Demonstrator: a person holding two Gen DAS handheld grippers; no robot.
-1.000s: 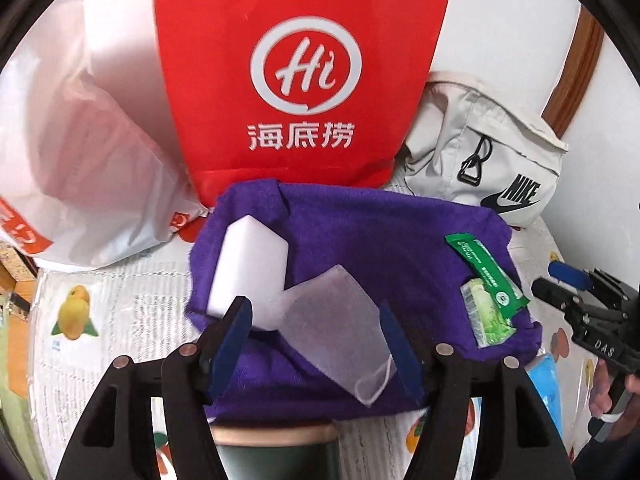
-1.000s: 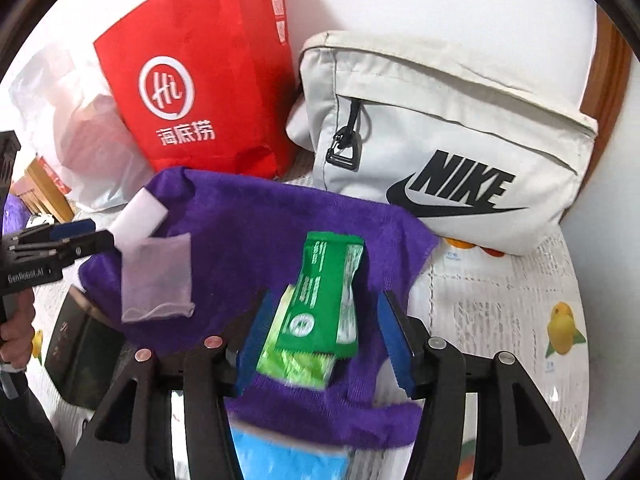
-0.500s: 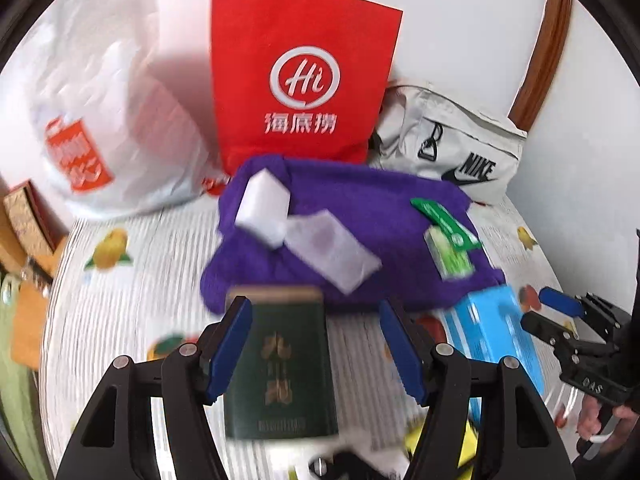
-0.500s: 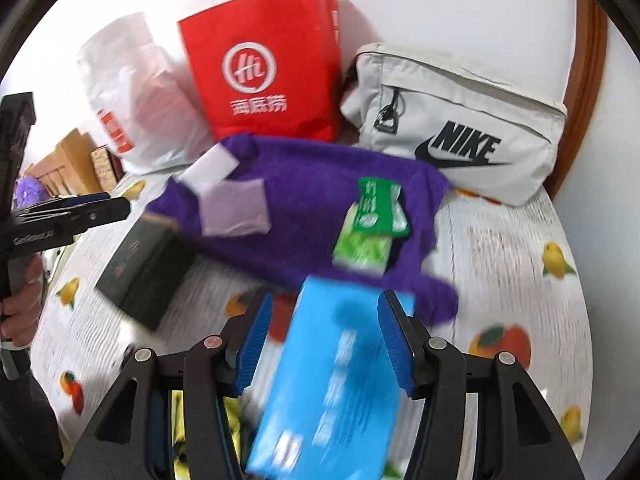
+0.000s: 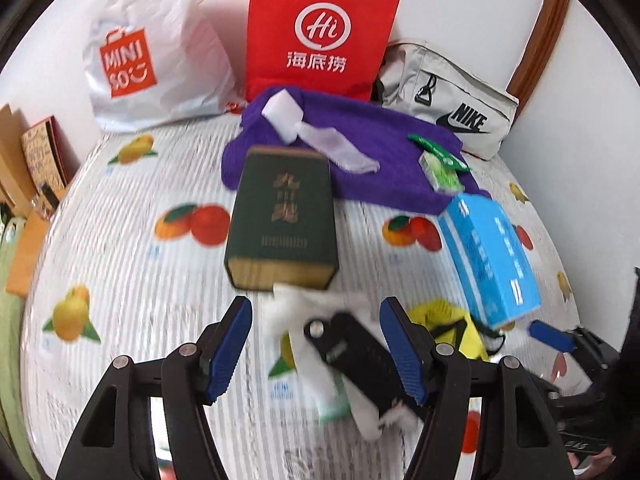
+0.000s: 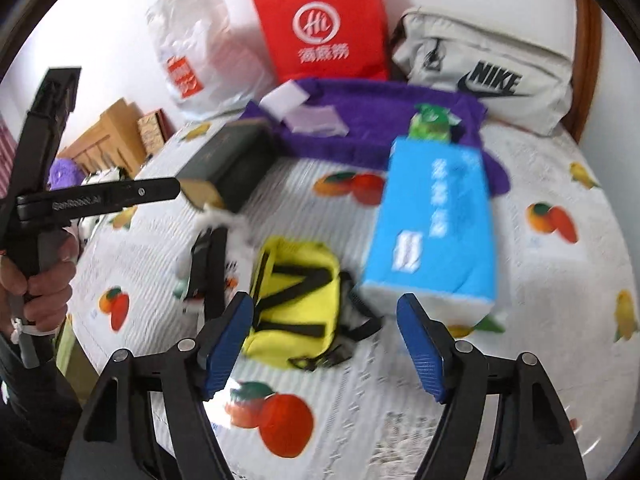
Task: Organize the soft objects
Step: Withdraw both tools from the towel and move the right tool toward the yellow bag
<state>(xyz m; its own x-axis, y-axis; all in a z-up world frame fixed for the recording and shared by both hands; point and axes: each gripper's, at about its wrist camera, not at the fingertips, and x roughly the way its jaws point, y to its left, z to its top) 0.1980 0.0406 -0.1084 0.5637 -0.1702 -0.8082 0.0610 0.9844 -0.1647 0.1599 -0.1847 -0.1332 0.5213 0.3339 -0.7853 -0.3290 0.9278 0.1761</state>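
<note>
A purple towel (image 5: 380,152) lies at the back of the table with a white sponge (image 5: 280,114), a thin white sachet (image 5: 340,148) and a green packet (image 5: 440,164) on it. My left gripper (image 5: 316,344) hangs open above a crumpled white tissue (image 5: 304,308) and a black clip-like object (image 5: 352,356), touching neither. My right gripper (image 6: 324,348) has its jaws opening over a yellow pouch (image 6: 296,300) with black straps; its pads are clear of the pouch. The towel (image 6: 380,120) is far ahead of it.
A dark green box (image 5: 280,220) and a blue tissue box (image 5: 488,256) lie in front of the towel. A red paper bag (image 5: 324,28), a white plastic bag (image 5: 152,52) and a grey Nike bag (image 5: 448,100) line the wall. A hand (image 6: 44,280) holds the left gripper.
Both grippers have drawn back from the purple towel toward the table's near side, bringing the boxes, tissue and yellow pouch into view. The right jaws have spread wider.
</note>
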